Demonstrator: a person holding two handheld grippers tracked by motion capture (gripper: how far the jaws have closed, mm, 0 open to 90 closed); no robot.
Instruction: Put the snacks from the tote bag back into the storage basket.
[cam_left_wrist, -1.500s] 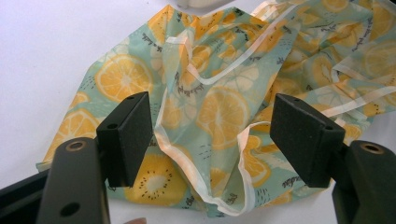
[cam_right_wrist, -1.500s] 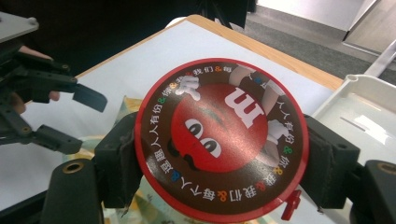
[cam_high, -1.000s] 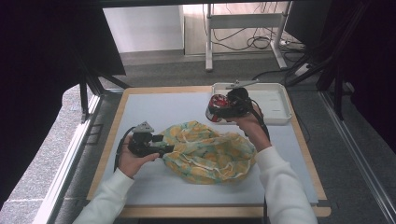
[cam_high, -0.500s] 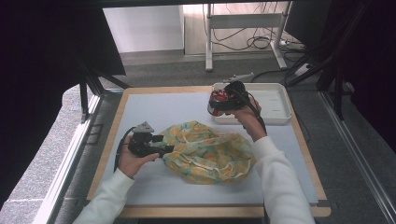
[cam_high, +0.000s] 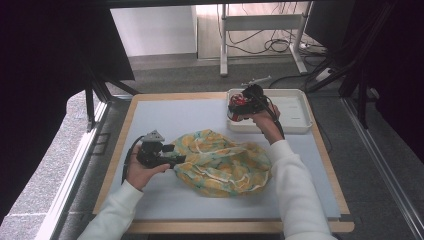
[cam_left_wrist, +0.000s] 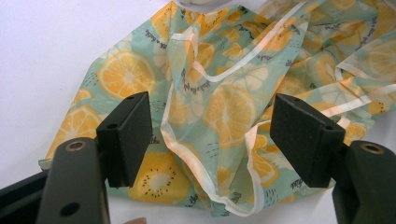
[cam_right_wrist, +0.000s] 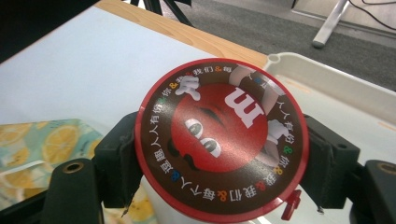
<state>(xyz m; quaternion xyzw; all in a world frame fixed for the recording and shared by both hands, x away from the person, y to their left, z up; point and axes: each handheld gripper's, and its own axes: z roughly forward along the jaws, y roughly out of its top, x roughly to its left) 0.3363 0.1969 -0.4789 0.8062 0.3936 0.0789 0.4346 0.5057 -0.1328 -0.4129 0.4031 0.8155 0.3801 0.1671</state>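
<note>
Movement since a second ago belongs to my right gripper (cam_high: 239, 106): it has carried the round red-rimmed tin with the brown printed lid (cam_right_wrist: 221, 142) away from the far edge of the bag and out over the near left corner of the white plastic tray (cam_high: 295, 111). My jaws clamp the tin by its rim on both sides, lid face turned up toward the gripper's camera. My left gripper (cam_high: 170, 159) has stayed where it was, at the left edge of the thin plastic bag printed with orange slices on pale green (cam_high: 222, 162); its jaws stand wide apart and grasp nothing, with the crumpled film and its pale drawstring ribbon lying on the worktop (cam_high: 175, 117) just ahead of and between them. The bag itself has not shifted.

By count: one tin, held in my right gripper; one bag, spread flat beside my left gripper and near my right forearm; one tray, beneath and beyond my right gripper.
</note>
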